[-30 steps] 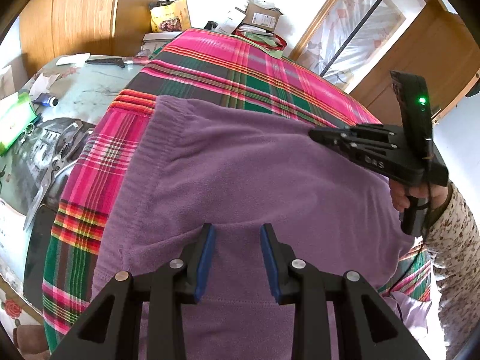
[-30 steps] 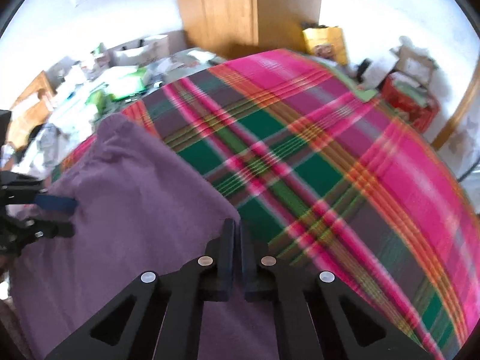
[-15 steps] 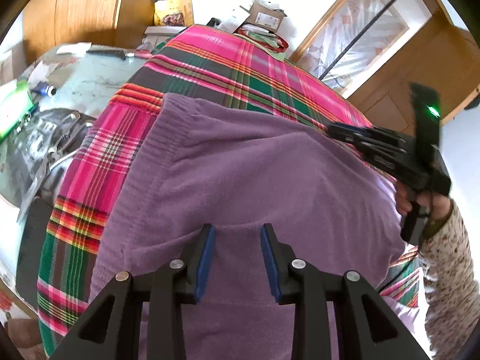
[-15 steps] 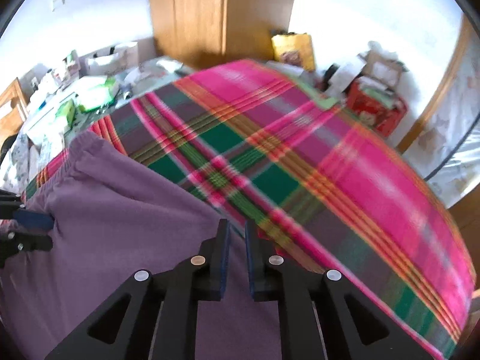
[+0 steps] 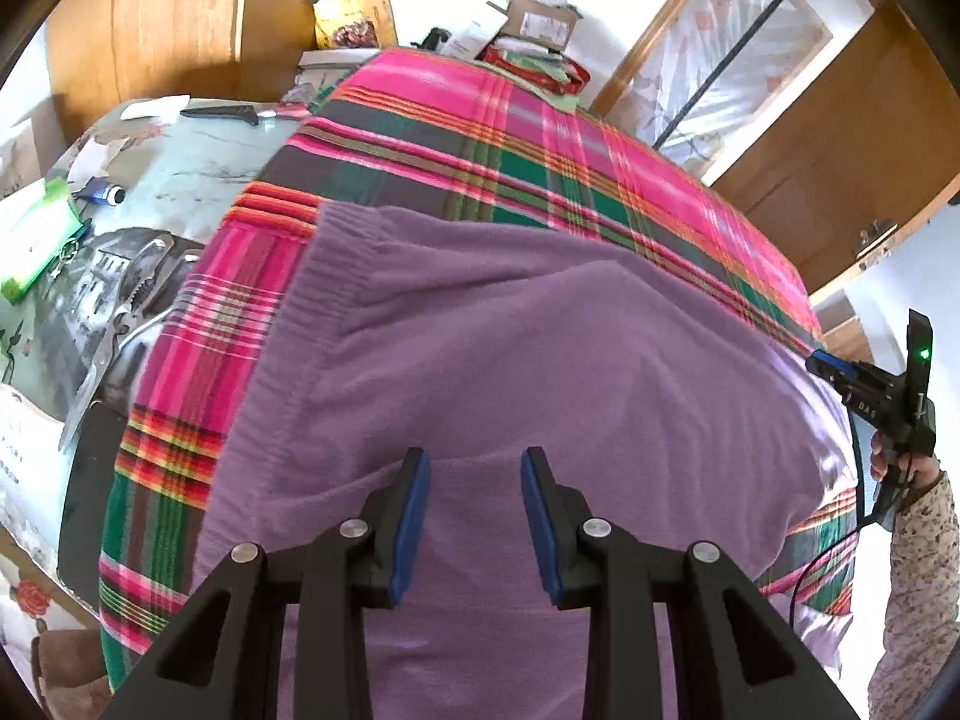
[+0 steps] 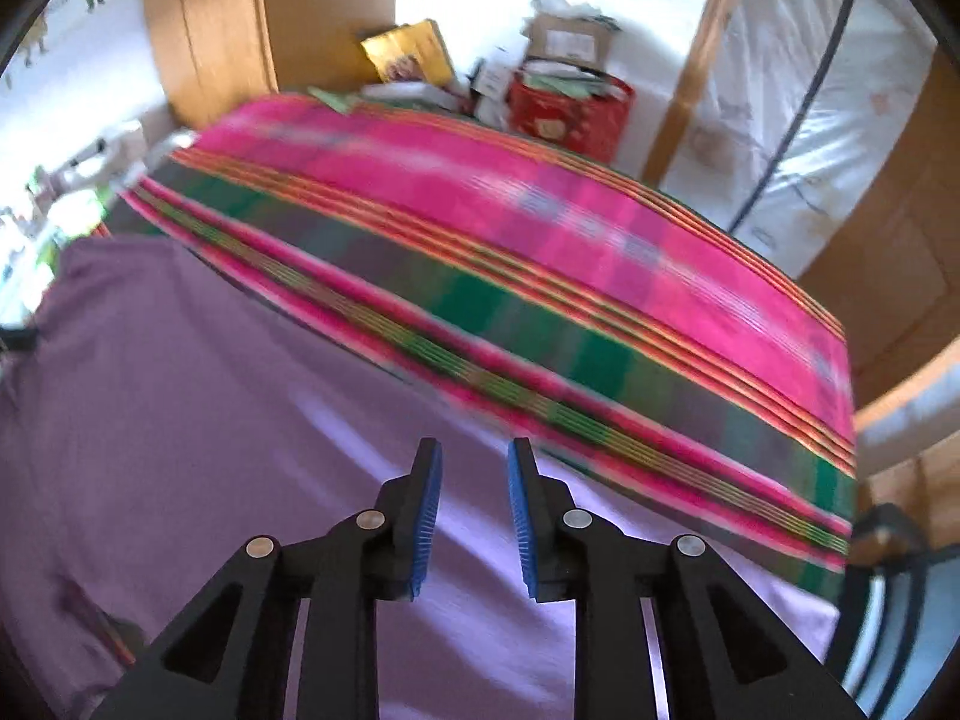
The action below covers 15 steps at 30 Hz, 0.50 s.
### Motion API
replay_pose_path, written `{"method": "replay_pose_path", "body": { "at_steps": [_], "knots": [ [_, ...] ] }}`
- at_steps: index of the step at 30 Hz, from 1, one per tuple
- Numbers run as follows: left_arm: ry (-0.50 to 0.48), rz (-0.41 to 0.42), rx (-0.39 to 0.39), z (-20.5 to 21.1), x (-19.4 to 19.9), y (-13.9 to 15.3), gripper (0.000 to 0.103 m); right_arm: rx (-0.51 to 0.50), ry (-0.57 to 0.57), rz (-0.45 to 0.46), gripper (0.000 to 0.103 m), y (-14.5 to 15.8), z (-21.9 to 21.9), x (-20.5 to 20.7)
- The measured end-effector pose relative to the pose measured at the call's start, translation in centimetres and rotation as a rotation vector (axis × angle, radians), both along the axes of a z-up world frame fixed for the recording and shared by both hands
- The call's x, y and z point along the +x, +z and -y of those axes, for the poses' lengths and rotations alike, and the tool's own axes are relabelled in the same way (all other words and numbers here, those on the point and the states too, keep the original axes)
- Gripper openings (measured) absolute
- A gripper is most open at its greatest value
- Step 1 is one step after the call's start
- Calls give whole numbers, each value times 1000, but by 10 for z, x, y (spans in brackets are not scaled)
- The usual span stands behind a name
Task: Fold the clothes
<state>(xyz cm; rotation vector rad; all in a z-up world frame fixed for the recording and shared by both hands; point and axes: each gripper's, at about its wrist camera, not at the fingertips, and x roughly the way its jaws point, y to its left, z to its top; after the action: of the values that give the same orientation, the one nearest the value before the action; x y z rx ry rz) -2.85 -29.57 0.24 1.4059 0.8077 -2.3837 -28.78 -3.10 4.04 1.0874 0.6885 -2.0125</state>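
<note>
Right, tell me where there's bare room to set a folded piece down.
The plaid blanket lies bare beyond the purple fleece garment, up to the red box and cardboard clutter at the far end. A narrower strip runs left of the garment. The side table is crowded: pliers, knife, papers.

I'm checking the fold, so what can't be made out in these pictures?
- Purple fleece garment: near part hidden by left gripper; bottom edge crops it.
- Plaid blanket: motion-blurred in right wrist view.
- Right gripper: open; contact with fleece unclear.
</note>
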Motion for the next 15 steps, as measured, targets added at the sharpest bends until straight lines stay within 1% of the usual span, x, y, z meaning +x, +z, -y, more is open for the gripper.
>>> {"method": "replay_pose_path", "body": {
  "at_steps": [1, 3, 5, 8, 12, 13, 15],
  "knots": [
    [-5, 9, -5, -3, -3, 0, 32, 6, -16, -6, 24, -3, -7, -4],
    [-16, 23, -13, -9, -8, 0, 32, -10, -38, 14, 24, -7, -16, -15],
    [-29, 19, -20, -15, -12, 2, 32, -26, -52, 39, 25, -11, -24, -24],
    [-49, 16, -32, -24, -19, 5, 32, -20, -48, 59, 25, -20, -25, -30],
    [-75, 27, -43, -36, -29, 5, 32, -39, -21, 51, 26, -22, -19, -30],
    [-85, 29, -45, -39, -32, 5, 32, -45, -12, 52, 28, -23, -17, -29],
    [-99, 38, -46, -44, -38, 2, 32, -50, 14, 55, 39, -23, -13, -27]
  ]
}}
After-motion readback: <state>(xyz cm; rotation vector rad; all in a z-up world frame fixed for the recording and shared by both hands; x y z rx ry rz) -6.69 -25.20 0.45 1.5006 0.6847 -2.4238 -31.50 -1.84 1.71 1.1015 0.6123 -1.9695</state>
